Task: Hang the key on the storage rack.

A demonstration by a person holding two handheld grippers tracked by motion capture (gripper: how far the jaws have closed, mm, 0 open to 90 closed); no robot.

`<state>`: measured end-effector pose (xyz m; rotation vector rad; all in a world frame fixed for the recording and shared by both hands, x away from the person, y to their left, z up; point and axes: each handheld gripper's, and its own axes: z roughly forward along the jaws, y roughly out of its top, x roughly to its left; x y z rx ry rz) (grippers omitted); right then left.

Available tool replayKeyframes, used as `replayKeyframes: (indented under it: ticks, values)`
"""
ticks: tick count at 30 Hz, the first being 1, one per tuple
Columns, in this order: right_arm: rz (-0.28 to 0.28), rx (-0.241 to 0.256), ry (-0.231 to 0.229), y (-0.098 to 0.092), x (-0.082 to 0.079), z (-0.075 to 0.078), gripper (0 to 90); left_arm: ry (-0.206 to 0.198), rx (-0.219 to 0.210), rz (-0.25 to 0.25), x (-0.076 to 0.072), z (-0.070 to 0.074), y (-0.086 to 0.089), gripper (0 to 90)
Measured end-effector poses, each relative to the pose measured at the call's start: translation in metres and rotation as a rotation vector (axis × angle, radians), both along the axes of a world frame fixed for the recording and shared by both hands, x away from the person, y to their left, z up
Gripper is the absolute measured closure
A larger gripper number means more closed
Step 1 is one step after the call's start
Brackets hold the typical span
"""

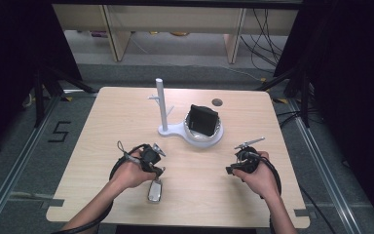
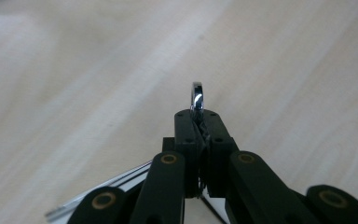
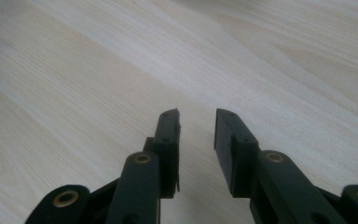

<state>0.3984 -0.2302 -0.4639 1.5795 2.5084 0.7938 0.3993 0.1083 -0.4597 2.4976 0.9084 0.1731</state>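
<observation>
The shiny metal piece (image 2: pixel 197 97) sits pinched between the left gripper's (image 2: pixel 198 116) jaws.

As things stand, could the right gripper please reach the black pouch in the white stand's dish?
Probably yes: the right gripper is open and empty, and only bare table separates it from the black pouch.

We note a shiny metal watch (image 1: pixel 155 190), chrome band, lying on the pale wooden table (image 1: pixel 126 112) near its front edge; one end (image 2: pixel 197 97) sits pinched edge-on between the left gripper's (image 1: pixel 158 171) jaws.
</observation>
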Motion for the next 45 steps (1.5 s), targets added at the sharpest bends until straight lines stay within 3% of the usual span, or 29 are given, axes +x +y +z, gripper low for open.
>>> replayKeyframes:
  ticks: [1, 2, 7, 9, 14, 25, 30, 33, 36, 38, 39, 45]
  values:
    - [0.000, 0.000, 0.000, 0.000, 0.000, 0.000, 71.3, -0.019, -0.001, 0.018, 0.001, 0.002, 0.002, 86.6]
    - [0.035, -0.020, -0.028, -0.003, 0.002, 0.000, 71.3, -0.036, -0.006, 0.029, 0.002, 0.004, 0.005, 86.6]
    - [0.046, -0.015, -0.040, -0.003, 0.002, 0.000, 71.3, -0.109, -0.037, 0.096, 0.009, 0.009, 0.014, 86.6]
    - [0.028, -0.011, -0.030, -0.003, 0.001, 0.002, 71.3, -0.129, -0.035, 0.120, 0.011, 0.010, 0.016, 86.6]
    - [0.040, -0.014, -0.055, -0.004, 0.002, 0.001, 71.3, -0.175, -0.024, 0.141, 0.016, 0.013, 0.020, 86.6]
    - [0.041, -0.008, -0.060, -0.003, 0.002, 0.002, 71.3, -0.322, -0.071, 0.265, 0.029, 0.022, 0.029, 86.6]
    - [0.040, -0.008, -0.061, -0.003, 0.002, 0.002, 71.3, -0.341, -0.057, 0.318, 0.034, 0.023, 0.033, 86.6]
    - [0.031, -0.010, -0.053, -0.003, 0.002, 0.002, 71.2, -0.373, -0.060, 0.346, 0.035, 0.025, 0.036, 86.6]
    - [0.036, -0.008, -0.070, -0.003, 0.002, 0.002, 71.2, -0.421, -0.087, 0.377, 0.038, 0.027, 0.039, 86.7]
    - [0.040, -0.006, -0.070, -0.002, 0.002, 0.001, 71.2, -0.459, -0.081, 0.406, 0.039, 0.032, 0.043, 86.7]
    - [0.043, -0.005, -0.070, -0.003, 0.003, 0.001, 71.2, -0.489, -0.110, 0.434, 0.040, 0.032, 0.042, 86.6]
    - [0.034, -0.005, -0.074, -0.004, 0.004, 0.001, 71.3, -0.575, -0.158, 0.479, 0.044, 0.044, 0.046, 86.7]
